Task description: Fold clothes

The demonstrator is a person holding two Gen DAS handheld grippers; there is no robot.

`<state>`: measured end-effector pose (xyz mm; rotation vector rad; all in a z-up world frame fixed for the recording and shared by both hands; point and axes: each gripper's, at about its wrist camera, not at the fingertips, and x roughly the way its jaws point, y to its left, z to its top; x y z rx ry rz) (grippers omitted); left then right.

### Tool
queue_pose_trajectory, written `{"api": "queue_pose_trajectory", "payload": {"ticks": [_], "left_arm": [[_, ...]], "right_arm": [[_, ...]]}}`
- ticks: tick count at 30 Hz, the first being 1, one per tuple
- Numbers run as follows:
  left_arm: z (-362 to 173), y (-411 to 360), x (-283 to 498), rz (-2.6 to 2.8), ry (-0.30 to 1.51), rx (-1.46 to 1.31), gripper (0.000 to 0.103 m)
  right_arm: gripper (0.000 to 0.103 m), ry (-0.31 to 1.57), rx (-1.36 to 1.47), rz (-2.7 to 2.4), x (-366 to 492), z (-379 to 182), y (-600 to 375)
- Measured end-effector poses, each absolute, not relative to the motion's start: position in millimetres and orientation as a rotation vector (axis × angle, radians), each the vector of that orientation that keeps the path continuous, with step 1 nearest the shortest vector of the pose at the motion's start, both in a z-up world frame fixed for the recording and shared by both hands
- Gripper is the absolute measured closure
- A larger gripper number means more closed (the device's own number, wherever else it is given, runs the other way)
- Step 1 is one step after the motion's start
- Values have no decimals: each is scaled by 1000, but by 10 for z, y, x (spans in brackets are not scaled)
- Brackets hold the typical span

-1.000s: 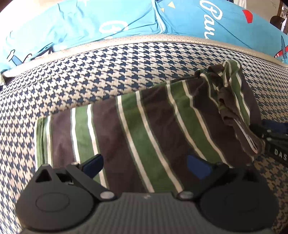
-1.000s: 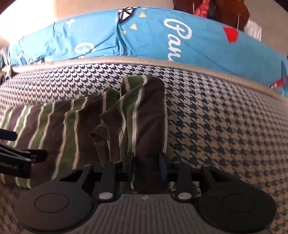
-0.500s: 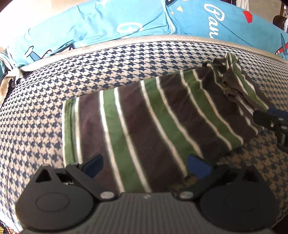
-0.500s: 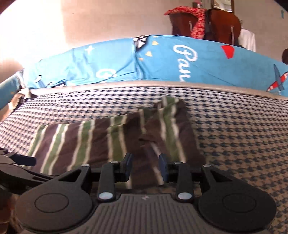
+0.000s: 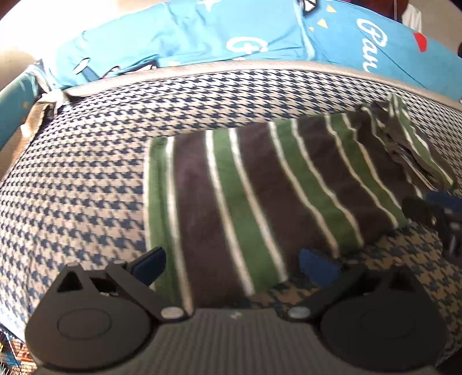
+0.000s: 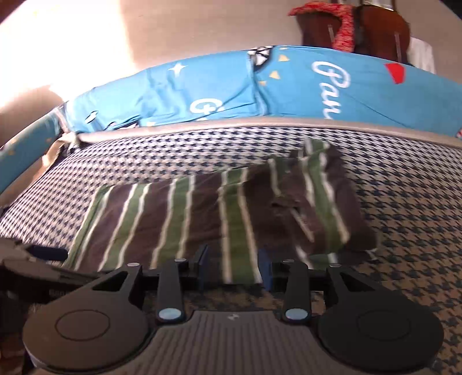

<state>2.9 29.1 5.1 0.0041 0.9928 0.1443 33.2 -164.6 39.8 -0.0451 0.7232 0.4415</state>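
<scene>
A brown, green and white striped garment [image 5: 260, 187] lies folded flat on the houndstooth cushion [image 5: 86, 173], with a bunched, rumpled end [image 5: 404, 138] at its right. My left gripper [image 5: 231, 262] hovers over the garment's near edge, open wide with nothing between its fingers. In the right wrist view the garment [image 6: 202, 210] stretches across the cushion [image 6: 404, 216]. My right gripper [image 6: 234, 266] is opening just short of the near edge, its pads clear of the cloth. The right gripper [image 5: 433, 210] shows at the left view's right border, and the left gripper [image 6: 37, 253] at the right view's left border.
Bright blue printed bedding [image 6: 317, 86] runs along the far side of the cushion behind a grey piped edge [image 5: 231, 67]. A dark wooden chair with a red cloth [image 6: 343, 26] stands beyond it against the wall. Bare cushion lies to the left and right of the garment.
The right gripper let go of the garment's bunched end and drew back and up. The left gripper also pulled back and to the left. The garment stays flat on the cushion.
</scene>
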Motion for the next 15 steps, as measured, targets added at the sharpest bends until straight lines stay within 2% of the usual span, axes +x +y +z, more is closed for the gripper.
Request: {"api": "queue_pose_trajectory", "payload": {"ticks": [15], "left_arm": [[47,571,29,213,986,-30,0]], "right_arm": [[66,753,-103,555,155,300,-1326]]}}
